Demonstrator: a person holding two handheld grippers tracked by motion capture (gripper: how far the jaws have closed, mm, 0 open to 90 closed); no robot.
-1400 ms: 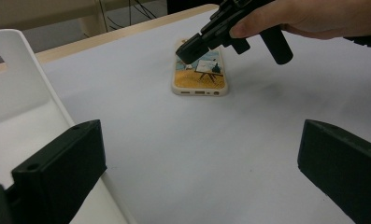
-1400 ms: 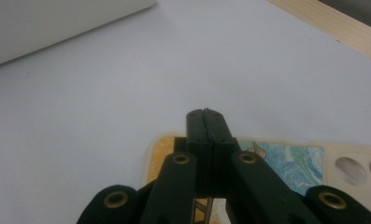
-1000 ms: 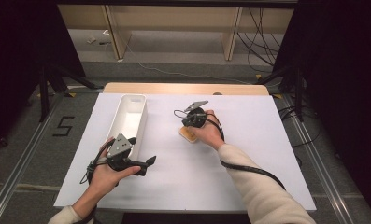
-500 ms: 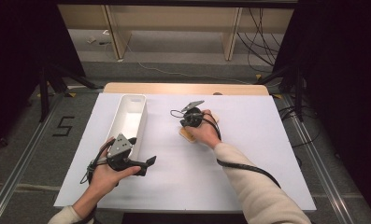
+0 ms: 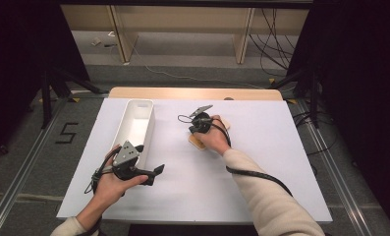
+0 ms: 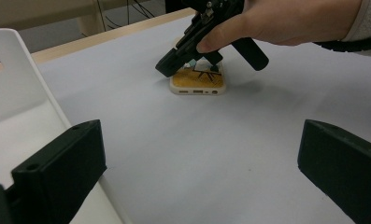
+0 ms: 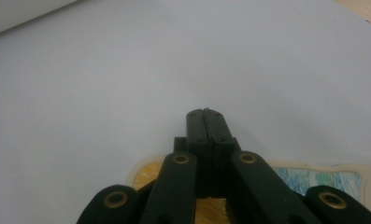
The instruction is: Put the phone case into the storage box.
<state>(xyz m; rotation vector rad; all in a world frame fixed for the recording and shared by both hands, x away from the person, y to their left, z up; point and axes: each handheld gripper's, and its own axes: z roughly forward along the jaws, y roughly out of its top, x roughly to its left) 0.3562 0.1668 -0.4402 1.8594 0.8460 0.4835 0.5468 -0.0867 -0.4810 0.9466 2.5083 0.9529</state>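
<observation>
1. The desk (image 5: 261, 187) is covered by a white sheet.
2. A long white bin (image 5: 136, 125) is placed on the desk's left half, empty inside.
3. The left tool (image 5: 155, 171) is held just beside the bin's near end; its jaws are seen wide apart in the left gripper view, with nothing between them.
4. The right tool (image 6: 167, 65) is held with jaws pressed together, tilted over the phone.
5. A phone (image 6: 198, 80) in a tan, patterned case is laid flat near the desk's middle, under the right tool.

White table (image 5: 261, 167) with phone (image 6: 198, 82) and white bin (image 5: 136, 123)
</observation>
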